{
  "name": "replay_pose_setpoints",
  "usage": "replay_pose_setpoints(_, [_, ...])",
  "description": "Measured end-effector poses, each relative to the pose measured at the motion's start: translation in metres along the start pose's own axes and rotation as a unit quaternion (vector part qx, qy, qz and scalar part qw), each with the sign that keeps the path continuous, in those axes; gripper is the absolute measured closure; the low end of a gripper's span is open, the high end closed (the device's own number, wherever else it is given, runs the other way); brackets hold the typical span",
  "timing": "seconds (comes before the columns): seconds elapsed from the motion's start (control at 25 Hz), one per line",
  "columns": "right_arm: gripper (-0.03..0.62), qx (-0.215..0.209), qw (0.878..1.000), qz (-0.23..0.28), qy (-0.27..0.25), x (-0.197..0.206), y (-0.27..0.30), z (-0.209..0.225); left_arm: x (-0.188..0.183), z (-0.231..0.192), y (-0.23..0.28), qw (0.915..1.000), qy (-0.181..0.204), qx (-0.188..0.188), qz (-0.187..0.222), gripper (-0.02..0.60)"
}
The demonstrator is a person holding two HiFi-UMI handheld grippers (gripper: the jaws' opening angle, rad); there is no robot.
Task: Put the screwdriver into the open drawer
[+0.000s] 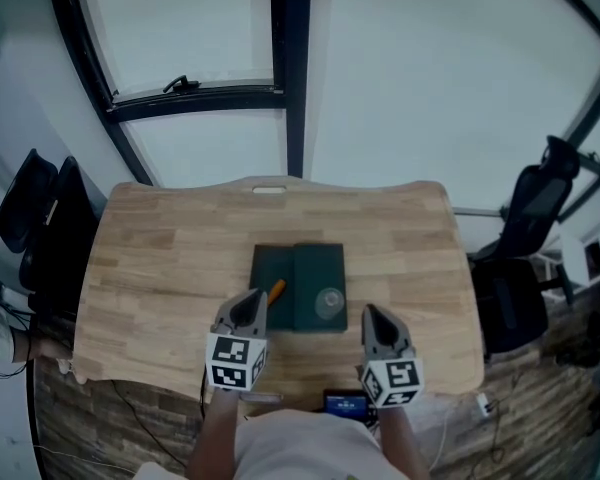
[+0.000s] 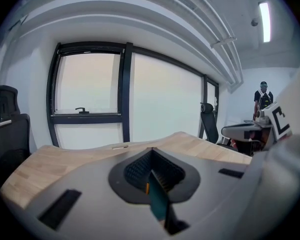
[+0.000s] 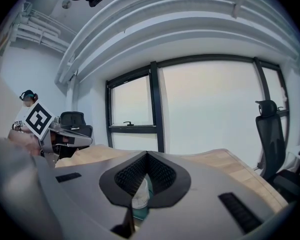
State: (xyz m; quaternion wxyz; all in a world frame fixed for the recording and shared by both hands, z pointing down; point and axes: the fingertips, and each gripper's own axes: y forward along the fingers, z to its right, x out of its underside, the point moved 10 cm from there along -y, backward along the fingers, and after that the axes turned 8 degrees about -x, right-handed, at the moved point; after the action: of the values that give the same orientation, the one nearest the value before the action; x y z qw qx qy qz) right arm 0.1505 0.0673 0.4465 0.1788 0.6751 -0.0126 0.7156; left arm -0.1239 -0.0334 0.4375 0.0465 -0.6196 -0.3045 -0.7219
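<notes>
- The screwdriver (image 1: 277, 288) only shows as a short orange bit. It's lying on the left half of the dark green drawer unit (image 1: 315, 268), mid tabletop (image 1: 160, 268). From above I can't tell which part is the open drawer.
- Handling guess: light, stiff, not fragile. A round handle will probably roll or slip if pinched near the end, so I'd grab across the middle of the orange handle.
- The left hand-held gripper (image 1: 250, 301) has its jaws together with nothing in them. It's just short of the screwdriver, and a sliver of orange peeks past its tips.
- The right hand-held gripper (image 1: 373, 315) is the same, jaws together and empty, near the unit's right edge.
- A clear round cup-ish thing (image 1: 328, 301) sits on the unit's right half, near the screwdriver. It's the main thing to avoid knocking.
- A small lit screen (image 1: 345, 403) sits at the near edge, and office chairs (image 1: 30, 208) stand on both sides, well out of the way.
</notes>
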Motion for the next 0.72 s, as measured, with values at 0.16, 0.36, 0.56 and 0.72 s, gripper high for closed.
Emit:
replay_pose_setpoints(0.16, [0.597, 0.0, 1.0, -0.001, 0.001, 0.0033, -0.0029, -0.0031, 0.0013, -0.0017, -0.0064, 1.0, -0.004, 0.002, 0.0, 0.581])
replay_pose_setpoints(0.36, [0.597, 0.002, 1.0, -0.001, -0.002, 0.0047, -0.0048, -0.0056, 0.0039, -0.0054, -0.0092, 0.9998, -0.02, 0.009, 0.0, 0.581])
replay_pose_setpoints(0.56, [0.597, 0.003, 1.0, -0.005, -0.001, 0.007, -0.0049, -0.0051, 0.0046, -0.0077, -0.0092, 0.9996, -0.028, 0.01, 0.002, 0.581])
replay_pose_setpoints(0.72, [0.598, 0.004, 1.0, -0.006, 0.0, 0.0068, -0.0044, -0.0032, 0.0033, -0.0072, -0.008, 0.9997, -0.024, 0.01, -0.002, 0.581])
